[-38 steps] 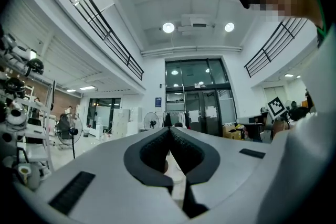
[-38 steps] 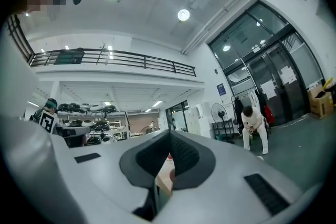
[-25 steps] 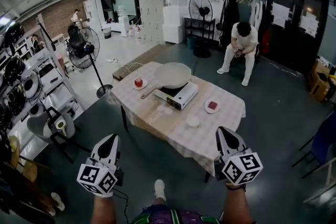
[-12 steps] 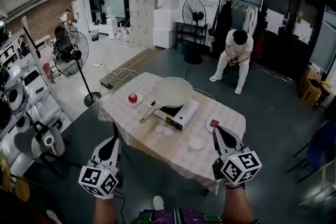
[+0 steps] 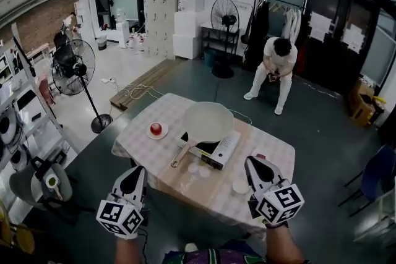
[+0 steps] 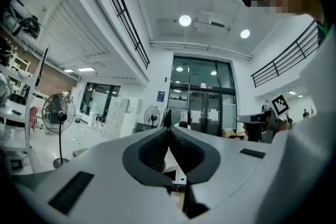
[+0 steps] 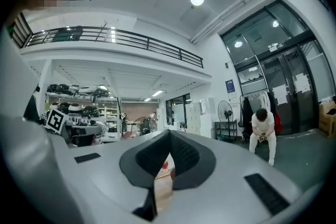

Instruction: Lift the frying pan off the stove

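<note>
A cream frying pan point(image 5: 207, 122) sits on a portable stove point(image 5: 219, 149), its wooden handle point(image 5: 182, 156) pointing toward me. The stove stands in the middle of a table with a checked cloth point(image 5: 141, 142). My left gripper point(image 5: 134, 172) hangs short of the table's near left edge, its jaws shut and empty. My right gripper point(image 5: 252, 162) is over the near right edge, also shut and holding nothing. In the left gripper view the closed tips point(image 6: 169, 131) point toward the stove; in the right gripper view the gripper point(image 7: 169, 134) faces the table.
A red apple on a plate point(image 5: 156, 129) lies left of the pan. Small white dishes point(image 5: 198, 169) and a bowl point(image 5: 240, 185) sit near the front edge. A seated person point(image 5: 275, 68) is beyond the table, a standing fan point(image 5: 75, 65) at left, a blue chair point(image 5: 380, 173) at right.
The table, the pan and the stove have come nearer and lower in the head view. Both grippers stay shut, and the right one now reaches over the table's near edge.
</note>
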Tool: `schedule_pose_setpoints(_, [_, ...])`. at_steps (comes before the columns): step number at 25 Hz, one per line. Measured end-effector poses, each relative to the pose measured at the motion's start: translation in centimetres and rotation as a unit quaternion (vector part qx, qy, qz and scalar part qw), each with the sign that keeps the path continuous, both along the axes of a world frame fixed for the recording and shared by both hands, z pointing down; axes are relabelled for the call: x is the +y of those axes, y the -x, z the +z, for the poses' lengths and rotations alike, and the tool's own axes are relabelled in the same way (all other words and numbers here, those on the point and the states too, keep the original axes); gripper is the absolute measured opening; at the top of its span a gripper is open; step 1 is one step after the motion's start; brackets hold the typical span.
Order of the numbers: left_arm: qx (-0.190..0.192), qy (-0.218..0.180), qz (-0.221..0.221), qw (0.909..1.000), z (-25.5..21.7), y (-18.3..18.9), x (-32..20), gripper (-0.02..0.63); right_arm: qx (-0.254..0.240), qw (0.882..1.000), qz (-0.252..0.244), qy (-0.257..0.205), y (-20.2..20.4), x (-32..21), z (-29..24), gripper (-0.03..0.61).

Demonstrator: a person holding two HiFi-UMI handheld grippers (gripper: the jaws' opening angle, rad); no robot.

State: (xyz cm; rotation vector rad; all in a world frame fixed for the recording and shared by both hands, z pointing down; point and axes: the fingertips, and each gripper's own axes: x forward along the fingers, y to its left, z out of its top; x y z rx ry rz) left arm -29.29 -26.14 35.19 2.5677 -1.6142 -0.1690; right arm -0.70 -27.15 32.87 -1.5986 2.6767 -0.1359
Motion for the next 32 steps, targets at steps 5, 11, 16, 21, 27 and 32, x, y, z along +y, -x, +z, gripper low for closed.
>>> schedule_pose_setpoints(5, [0.027,0.010,0.016,0.9995,0.4,-1.5,-5.1,0.025,0.004,1.000,-0.014,-0.010,-0.3,-4.2,-0.2,0.006])
schedule_pose_setpoints(11, [0.028,0.034,0.082,0.9956,1.6,-6.7,-8.7,0.077,0.036,0.998,-0.035,-0.040,0.2,-8.7,-0.5,0.008])
schedule_pose_setpoints(16, [-0.061,0.048,0.110,0.9909,4.4,-9.1,-10.7,0.382,0.027,0.998,-0.043,-0.039,0.3,-9.3,0.6,0.008])
schedule_pose_setpoints(21, [-0.061,0.083,0.102,0.9894,6.7,-7.9,-12.3,0.387,0.019,0.999,-0.028,-0.027,-0.2,-8.7,2.3,0.008])
schedule_pose_setpoints(27, [-0.096,0.131,0.113,0.9801,10.9,-8.3,-14.4,0.385,0.020,1.000,-0.015,-0.008,-1.2,-9.1,4.9,0.008])
schedule_pose_setpoints(32, [-0.130,0.171,0.091,0.9723,14.0,-9.1,-17.4,0.385,0.029,0.999,-0.027,0.007,-1.5,-11.4,5.8,0.008])
